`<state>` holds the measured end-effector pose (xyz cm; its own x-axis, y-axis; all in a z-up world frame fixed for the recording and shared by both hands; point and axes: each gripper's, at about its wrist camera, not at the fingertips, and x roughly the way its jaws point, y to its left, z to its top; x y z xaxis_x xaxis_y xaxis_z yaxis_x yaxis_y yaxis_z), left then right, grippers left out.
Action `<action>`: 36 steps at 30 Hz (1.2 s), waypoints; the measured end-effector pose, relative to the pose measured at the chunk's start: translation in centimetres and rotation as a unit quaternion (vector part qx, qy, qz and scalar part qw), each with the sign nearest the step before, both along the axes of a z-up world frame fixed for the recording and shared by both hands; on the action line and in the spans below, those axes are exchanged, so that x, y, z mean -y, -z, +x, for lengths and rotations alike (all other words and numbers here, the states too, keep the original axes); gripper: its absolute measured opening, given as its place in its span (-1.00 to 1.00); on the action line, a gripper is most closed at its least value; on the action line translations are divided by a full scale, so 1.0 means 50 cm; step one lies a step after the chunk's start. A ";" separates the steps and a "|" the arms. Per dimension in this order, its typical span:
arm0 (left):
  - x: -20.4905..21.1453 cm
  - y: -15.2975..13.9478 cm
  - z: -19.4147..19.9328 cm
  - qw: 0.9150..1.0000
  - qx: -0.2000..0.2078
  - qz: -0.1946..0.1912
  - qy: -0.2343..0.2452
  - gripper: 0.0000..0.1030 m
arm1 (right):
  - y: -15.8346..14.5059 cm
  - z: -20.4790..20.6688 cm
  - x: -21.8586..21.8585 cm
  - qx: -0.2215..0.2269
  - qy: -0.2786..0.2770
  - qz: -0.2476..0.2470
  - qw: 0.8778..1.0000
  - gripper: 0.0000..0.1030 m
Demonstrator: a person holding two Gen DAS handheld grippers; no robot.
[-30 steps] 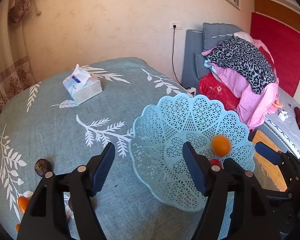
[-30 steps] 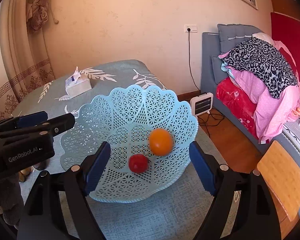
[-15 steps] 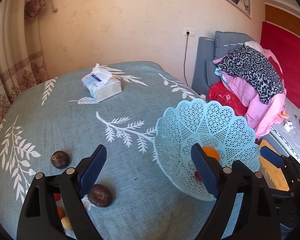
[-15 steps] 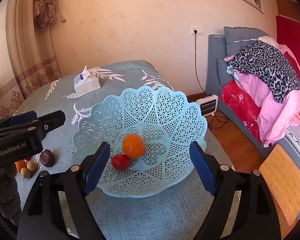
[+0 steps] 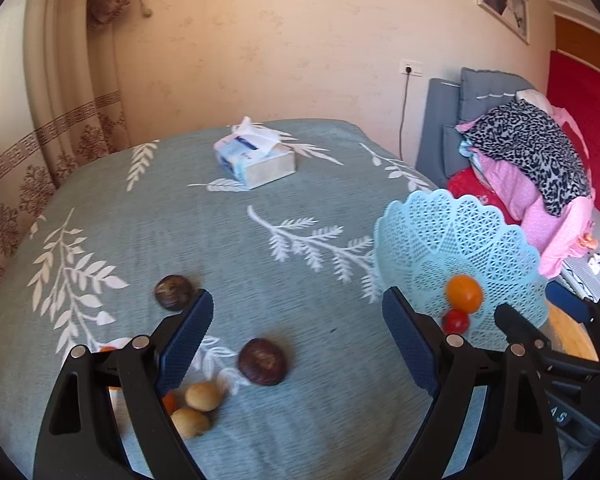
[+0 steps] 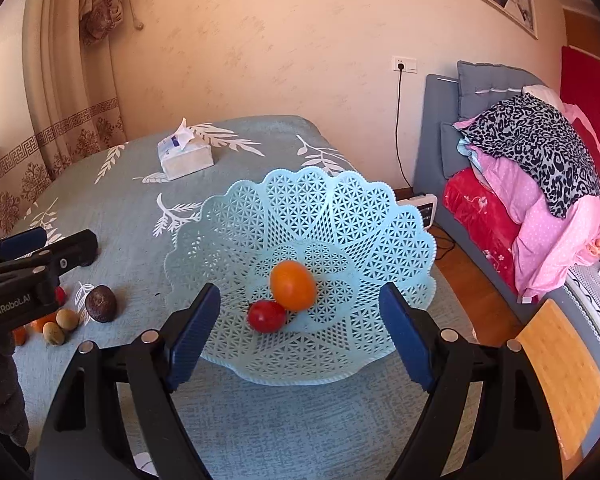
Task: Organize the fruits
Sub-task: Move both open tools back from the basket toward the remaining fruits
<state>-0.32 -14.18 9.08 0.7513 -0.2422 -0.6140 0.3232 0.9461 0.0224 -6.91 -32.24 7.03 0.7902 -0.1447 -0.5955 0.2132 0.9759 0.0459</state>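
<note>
In the left wrist view, the left gripper is hanging wide open and empty above a dark brown round fruit on the teal leaf-print tablecloth. In the right wrist view, the right gripper is gaping empty over the pale blue lattice plastic basket, which is holding an orange round fruit touching a small red fruit.

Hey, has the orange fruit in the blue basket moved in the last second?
Yes. The orange fruit rolled down from the basket wall to its centre, beside the red fruit.
</note>
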 end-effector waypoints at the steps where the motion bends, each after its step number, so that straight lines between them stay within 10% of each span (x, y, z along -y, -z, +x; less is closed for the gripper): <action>1: -0.004 0.001 -0.001 1.000 0.001 0.002 -0.002 0.67 | 0.000 0.001 -0.005 -0.001 -0.002 -0.001 1.000 0.61; 36: -0.300 0.068 -0.047 0.992 -0.035 0.014 -0.122 0.67 | 0.025 0.044 -0.234 -0.031 -0.137 0.003 0.990 0.61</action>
